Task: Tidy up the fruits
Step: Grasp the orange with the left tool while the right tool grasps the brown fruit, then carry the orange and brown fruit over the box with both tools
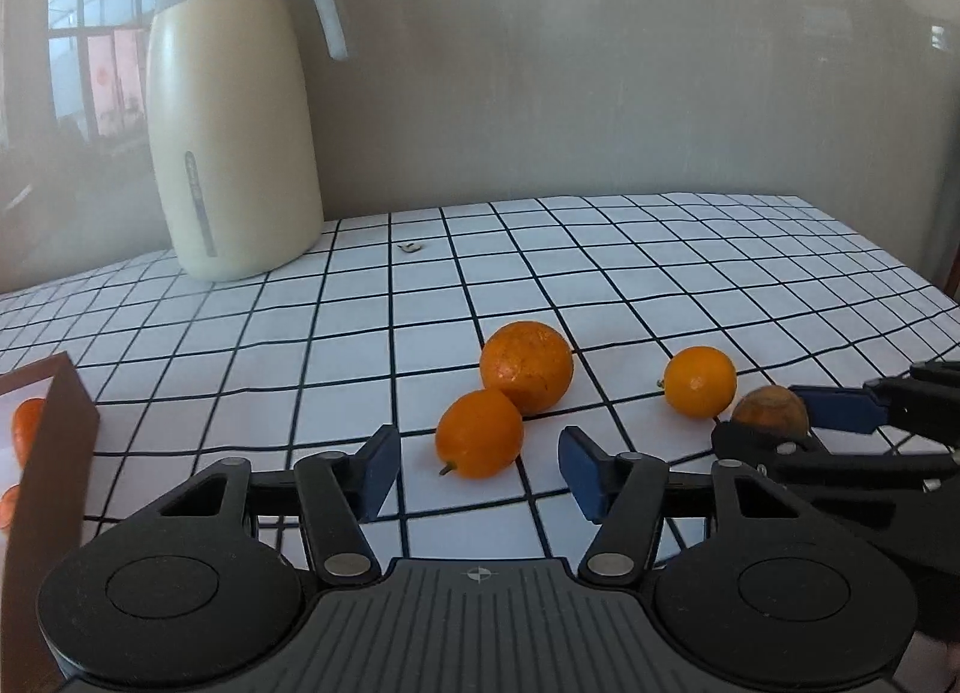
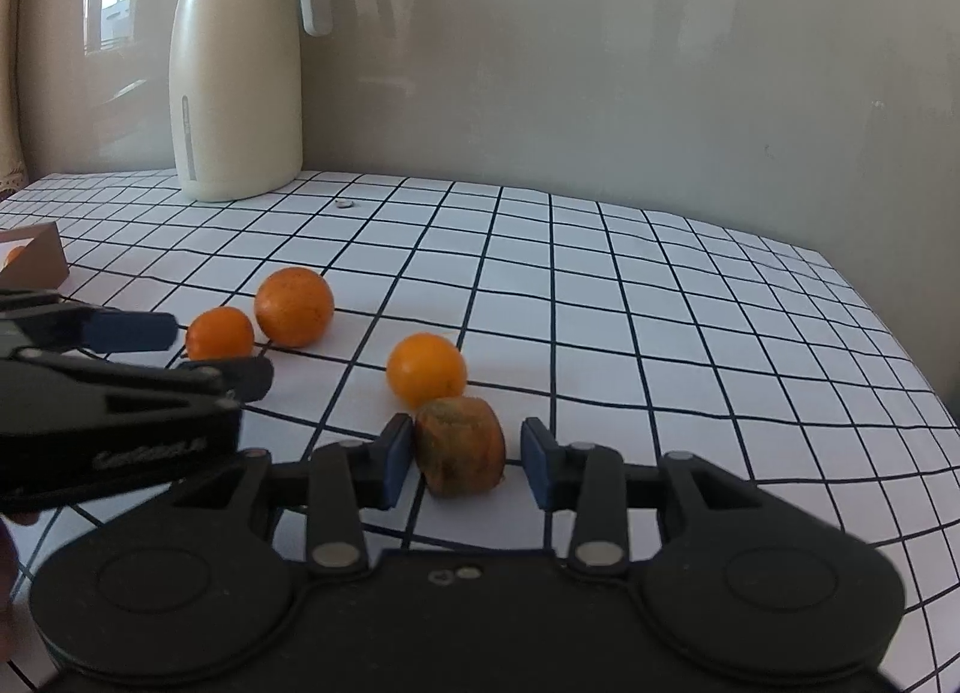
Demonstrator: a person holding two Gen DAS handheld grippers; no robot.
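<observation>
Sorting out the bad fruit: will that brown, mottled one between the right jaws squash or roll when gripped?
The brown fruit looks discoloured and slightly flattened, so it is probably soft and may dent. Its blunt sides suggest less rolling than the round orange behind it.

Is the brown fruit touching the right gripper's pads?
Cannot tell. Right wrist view: brown fruit abuts one pad of the right gripper; a gap shows at the other.

Both grippers (image 1: 479, 474) (image 2: 467, 462), jaws apart

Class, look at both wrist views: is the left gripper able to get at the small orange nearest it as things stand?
Probably yes. The left gripper is open, and the small orange lies just ahead of its gap on bare tablecloth. The larger orange touches it only from behind.
</observation>
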